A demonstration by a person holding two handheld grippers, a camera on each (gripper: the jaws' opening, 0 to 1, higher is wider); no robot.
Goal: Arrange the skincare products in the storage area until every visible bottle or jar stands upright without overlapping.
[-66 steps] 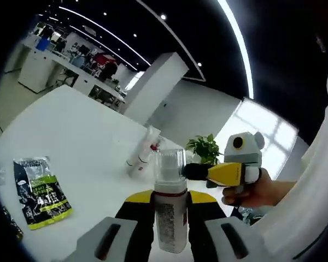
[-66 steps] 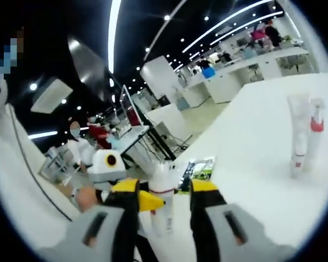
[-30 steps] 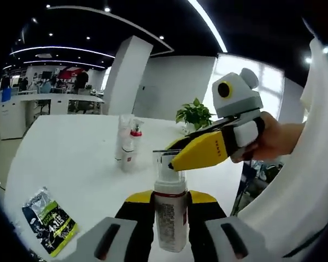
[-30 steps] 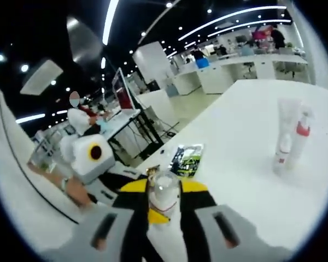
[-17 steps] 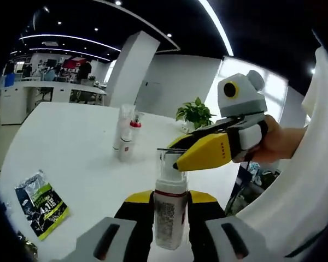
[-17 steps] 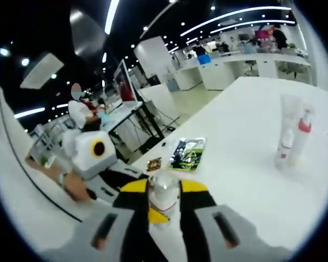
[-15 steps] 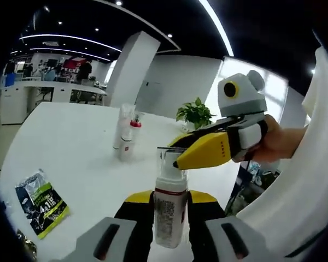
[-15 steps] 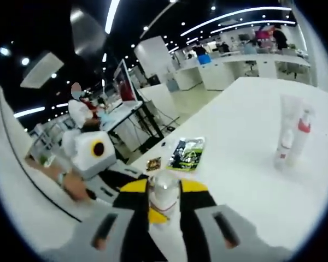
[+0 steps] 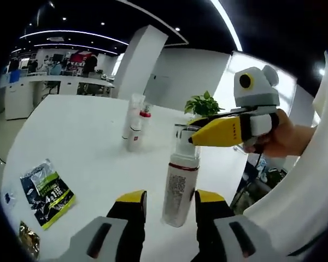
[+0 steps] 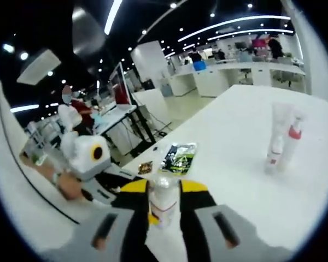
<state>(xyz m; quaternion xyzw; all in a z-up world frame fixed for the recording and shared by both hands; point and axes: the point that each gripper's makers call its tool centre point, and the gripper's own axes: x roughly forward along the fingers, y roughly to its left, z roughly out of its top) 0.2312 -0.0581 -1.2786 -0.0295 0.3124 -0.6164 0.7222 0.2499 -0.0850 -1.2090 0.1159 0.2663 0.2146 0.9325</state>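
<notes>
The pump bottle (image 9: 180,183) is standing up on the white table (image 9: 76,136), right in front of the left claw (image 9: 167,204). That claw's yellow tips are sitting wide apart, one on each side of the bottle, and there looks to be a gap on both sides. So the left claw is open and is not holding anything.

The right claw (image 10: 163,199) is reaching in from the side. In the left gripper view its yellow tip (image 9: 218,132) is sitting at the bottle's clear cap (image 9: 187,139). In the right gripper view the cap is sitting tight between the two yellow tips, so this claw seems to be closed on the bottle's top. A hand (image 9: 281,139) is holding that claw.

I think the step in hand is setting this bottle upright and letting go of it. Next, the right claw needs to open slowly and pull straight back, so the bottle is not tipped. A tall thin bottle like this could fall easily.

Off to the side, a green and black packet (image 9: 46,191) is lying flat on the table. A smaller packet (image 10: 146,166) is lying near it.

Farther away, two more bottles (image 9: 135,123) are standing up, very close together. One has a red top. I cannot tell if they are touching. Behind them a green plant (image 9: 202,103) is sitting at the table's far edge.
</notes>
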